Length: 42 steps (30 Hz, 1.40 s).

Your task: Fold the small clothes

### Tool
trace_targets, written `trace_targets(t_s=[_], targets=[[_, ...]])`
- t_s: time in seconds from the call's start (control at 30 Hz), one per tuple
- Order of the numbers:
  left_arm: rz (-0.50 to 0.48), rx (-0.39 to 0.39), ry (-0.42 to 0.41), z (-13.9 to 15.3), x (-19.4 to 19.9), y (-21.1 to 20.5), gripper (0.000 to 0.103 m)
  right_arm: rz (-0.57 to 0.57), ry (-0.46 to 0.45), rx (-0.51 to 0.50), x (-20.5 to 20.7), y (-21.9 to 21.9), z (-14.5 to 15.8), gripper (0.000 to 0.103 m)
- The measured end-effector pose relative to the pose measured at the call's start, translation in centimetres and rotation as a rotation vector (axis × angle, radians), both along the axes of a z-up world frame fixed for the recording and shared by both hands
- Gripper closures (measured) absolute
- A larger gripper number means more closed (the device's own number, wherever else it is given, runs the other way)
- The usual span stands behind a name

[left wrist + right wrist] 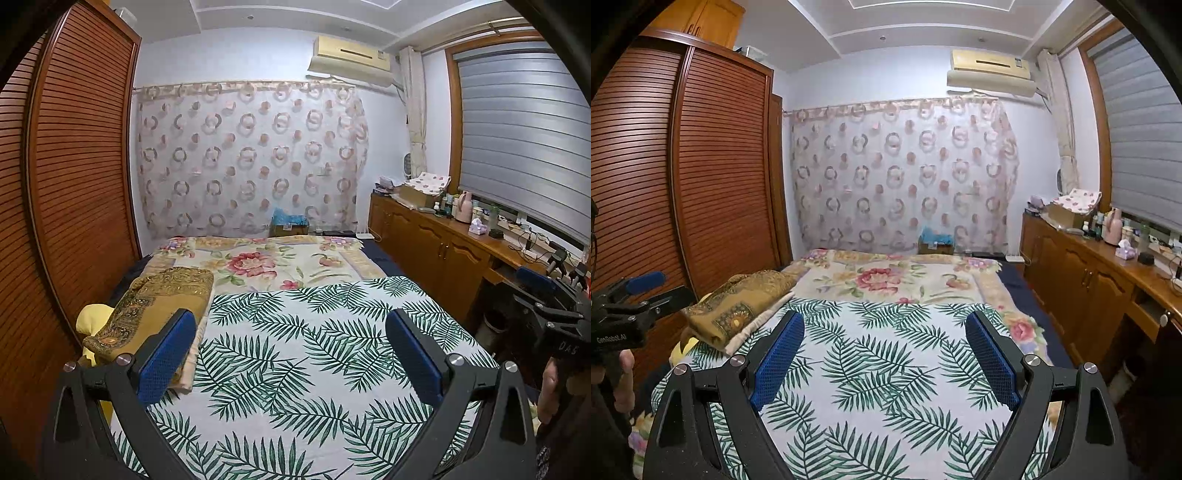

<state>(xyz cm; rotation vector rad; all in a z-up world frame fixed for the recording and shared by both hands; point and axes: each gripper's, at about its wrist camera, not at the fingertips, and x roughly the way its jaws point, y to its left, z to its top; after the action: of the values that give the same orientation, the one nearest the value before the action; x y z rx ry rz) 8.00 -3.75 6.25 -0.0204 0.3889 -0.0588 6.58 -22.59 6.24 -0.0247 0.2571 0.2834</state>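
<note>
Hovering over the bed [373, 258]: left gripper [291, 354] with jaws wide apart and empty, right gripper [886, 354] likewise. Leaf-print cloth [295, 350] lying flat beneath both; folded gold blanket [162, 306] left.

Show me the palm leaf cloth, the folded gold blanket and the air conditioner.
palm leaf cloth [295, 350], left wrist view, middle of cloth
folded gold blanket [162, 299], left wrist view, top face
air conditioner [991, 72], right wrist view, front panel

Folded blanket [155, 310] left of leaf-print sheet [295, 354]
</note>
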Motion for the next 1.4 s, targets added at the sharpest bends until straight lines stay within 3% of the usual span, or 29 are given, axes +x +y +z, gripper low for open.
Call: trace_targets(t_s=[1.4], targets=[[-0.001, 0.001, -0.001, -0.22, -0.06, 0.35, 0.000, 0.001, -0.001, -0.005, 0.20, -0.75, -0.15, 0.013]])
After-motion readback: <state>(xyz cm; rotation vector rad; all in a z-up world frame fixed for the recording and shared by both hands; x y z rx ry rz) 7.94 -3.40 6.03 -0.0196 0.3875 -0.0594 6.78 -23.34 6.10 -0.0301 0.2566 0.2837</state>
